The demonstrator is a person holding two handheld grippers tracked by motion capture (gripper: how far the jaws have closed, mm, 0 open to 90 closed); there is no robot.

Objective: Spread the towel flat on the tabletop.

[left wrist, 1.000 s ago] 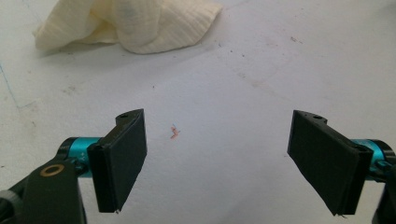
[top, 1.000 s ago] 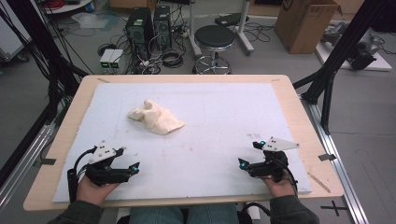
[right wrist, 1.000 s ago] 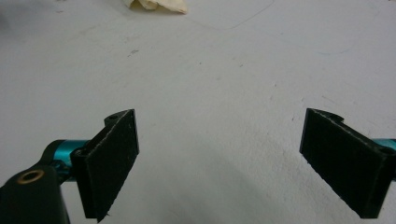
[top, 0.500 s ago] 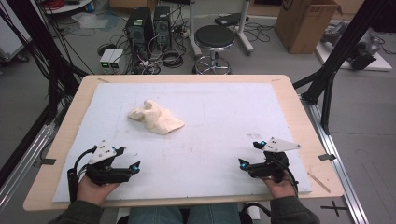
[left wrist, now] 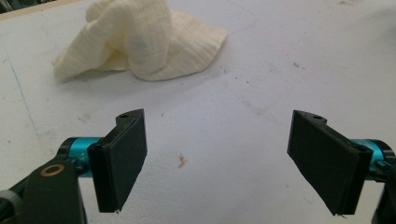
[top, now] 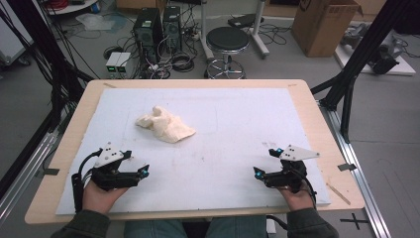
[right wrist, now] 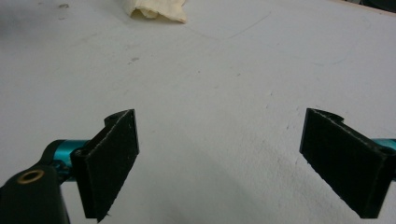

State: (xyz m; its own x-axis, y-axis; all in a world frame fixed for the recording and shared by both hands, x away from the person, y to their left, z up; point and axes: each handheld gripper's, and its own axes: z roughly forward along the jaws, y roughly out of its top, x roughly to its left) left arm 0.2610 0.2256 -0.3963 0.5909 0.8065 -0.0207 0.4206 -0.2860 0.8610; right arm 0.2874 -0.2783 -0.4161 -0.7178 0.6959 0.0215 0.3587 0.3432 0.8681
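Observation:
A crumpled cream cloth [top: 165,125] lies on the white mat, left of centre. My left gripper [top: 139,165] rests near the front left of the mat, open, with nothing between its jaws. In the left gripper view the cloth [left wrist: 140,39] sits ahead of that gripper [left wrist: 224,163], a short way off. Near the front right, my right gripper [top: 266,161] is open and holds nothing. In the right gripper view, that gripper [right wrist: 229,163] looks over bare mat, and an edge of the cloth [right wrist: 156,10] shows far off at the top.
The white mat [top: 237,114] covers most of a wooden table [top: 317,114]. Beyond the far edge stand a black stool [top: 227,42], computer towers [top: 157,25] and cables on the floor. A cardboard box [top: 324,22] is at back right. Black frame legs flank the table.
The left gripper has shifted slightly; the right gripper and the cloth have stayed where they were.

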